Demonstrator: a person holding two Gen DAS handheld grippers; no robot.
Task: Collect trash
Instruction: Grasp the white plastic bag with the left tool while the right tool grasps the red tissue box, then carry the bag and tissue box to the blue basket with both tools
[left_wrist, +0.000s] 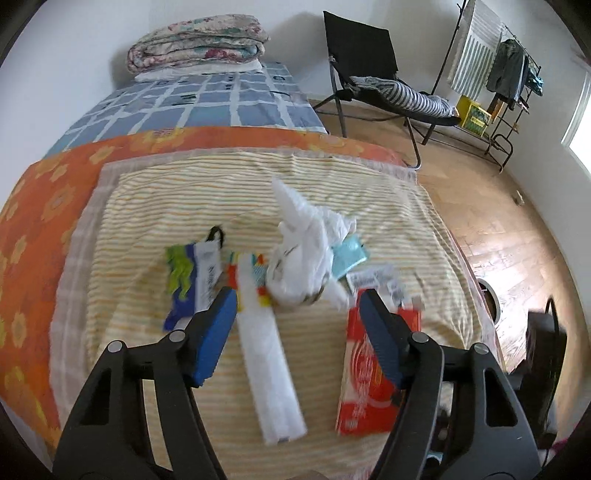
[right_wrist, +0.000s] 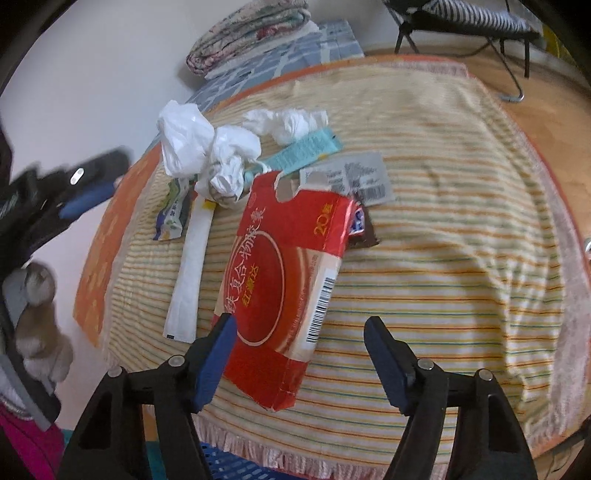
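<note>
The room is a bedroom with a wooden floor, a black folding chair (left_wrist: 369, 70) by the wall and a clothes rack (left_wrist: 495, 74) in the corner. The bed (left_wrist: 48, 221) carries a striped towel (left_wrist: 388, 206), and on this towel all the trash lies in one loose group.

The largest piece is the flattened red carton (right_wrist: 280, 280). Its long axis runs away from the right gripper (right_wrist: 299, 325), a little tilted, and its near end lies between the two blue pads, which stand wide apart and do not press on it. In my judgement the right hand is the nearer one for this carton and needs mostly to go down and close across its short side.

Next is the long white wrapper (left_wrist: 266, 362), lying beside the carton and nearly parallel to it. It lies between the open fingers of the left gripper (left_wrist: 295, 299), nearer to the left pad, and it is not held. Beyond it are the crumpled white plastic bag (left_wrist: 306, 258) and the blue and green packet (left_wrist: 188, 280).

The right wrist view alone shows the grey label card (right_wrist: 354, 177), the teal strip (right_wrist: 306, 147), a dark wrapper (right_wrist: 365, 225) that looks out from under the carton, and a blue basket (right_wrist: 229, 465) below the bed edge. The left wrist view alone shows the rest of the room.
</note>
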